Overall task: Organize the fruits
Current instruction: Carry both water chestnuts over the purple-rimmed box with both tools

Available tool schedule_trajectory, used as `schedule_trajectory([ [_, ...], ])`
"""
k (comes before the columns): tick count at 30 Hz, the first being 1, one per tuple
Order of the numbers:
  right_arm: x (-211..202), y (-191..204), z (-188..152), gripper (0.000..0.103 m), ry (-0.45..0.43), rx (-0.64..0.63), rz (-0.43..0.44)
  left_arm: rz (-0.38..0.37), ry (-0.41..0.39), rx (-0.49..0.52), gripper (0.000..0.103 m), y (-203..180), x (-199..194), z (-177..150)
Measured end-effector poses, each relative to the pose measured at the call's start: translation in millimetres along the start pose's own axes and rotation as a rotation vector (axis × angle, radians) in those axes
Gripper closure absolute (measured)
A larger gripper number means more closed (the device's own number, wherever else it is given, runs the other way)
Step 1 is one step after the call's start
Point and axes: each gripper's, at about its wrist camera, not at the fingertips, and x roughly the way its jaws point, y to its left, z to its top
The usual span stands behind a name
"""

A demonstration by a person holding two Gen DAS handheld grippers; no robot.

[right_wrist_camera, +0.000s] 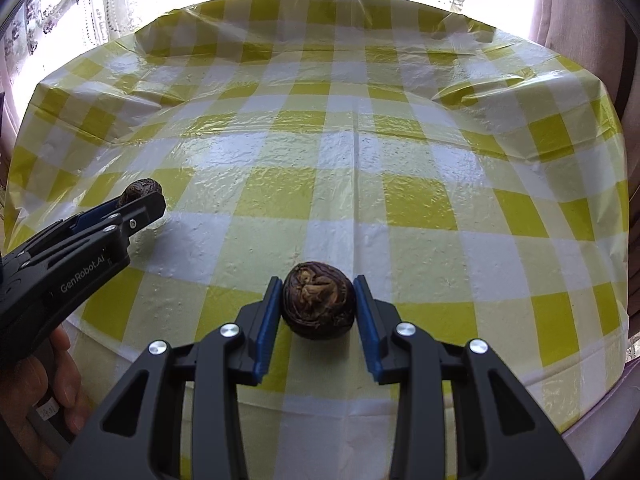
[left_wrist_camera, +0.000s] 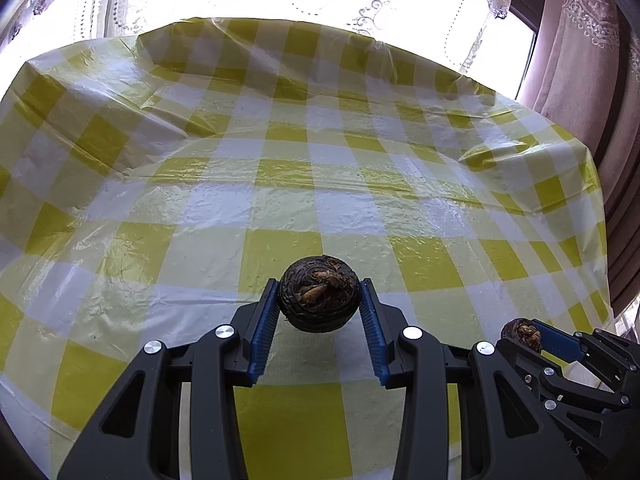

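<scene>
Here, a dark wrinkled fruit (left_wrist_camera: 319, 294) was pinched by the left gripper (left_wrist_camera: 319, 300) and a second fruit (right_wrist_camera: 319, 300) by the right gripper (right_wrist_camera: 319, 304), both above the near counter (left_wrist_camera: 280, 184).
Carrying was judged in hand; a set-down spot was still needed, none being visible.

On the side of your left gripper (right_wrist_camera: 140, 204), seen from the right wrist view, you can read "GenRobot.AI" in pale letters on the black body. A small white tag by your hand (right_wrist_camera: 60, 380) carries marks too blurred to read. You have no other legible text in either view.
</scene>
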Motion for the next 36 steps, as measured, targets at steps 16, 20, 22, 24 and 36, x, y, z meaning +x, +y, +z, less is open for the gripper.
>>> schedule_trajectory([
  [16, -45.1, -30.6, -32.6, 0.067, -0.023, 0.058, -0.038, -0.073, 0.010, 0.085, 0.065, -38.4, -22.2, -15.3],
  [20, -57.2, -41.6, -42.5, 0.067, -0.029, 0.077, -0.049, -0.092, 0.017, 0.111, 0.065, -51.2, -27.4, -21.2],
  [22, -62.8, -47.8, -47.5, 0.067, -0.032, 0.088, -0.055, -0.103, 0.020, 0.124, 0.065, -57.3, -30.2, -24.2],
  [24, -68.0, -53.7, -52.4, 0.067, -0.035, 0.099, -0.061, -0.112, 0.021, 0.140, 0.065, -64.0, -33.2, -27.1],
  [36, -99.1, -91.4, -85.5, 0.067, -0.056, 0.168, -0.101, -0.170, 0.040, 0.239, 0.065, -112.3, -51.1, -49.5],
])
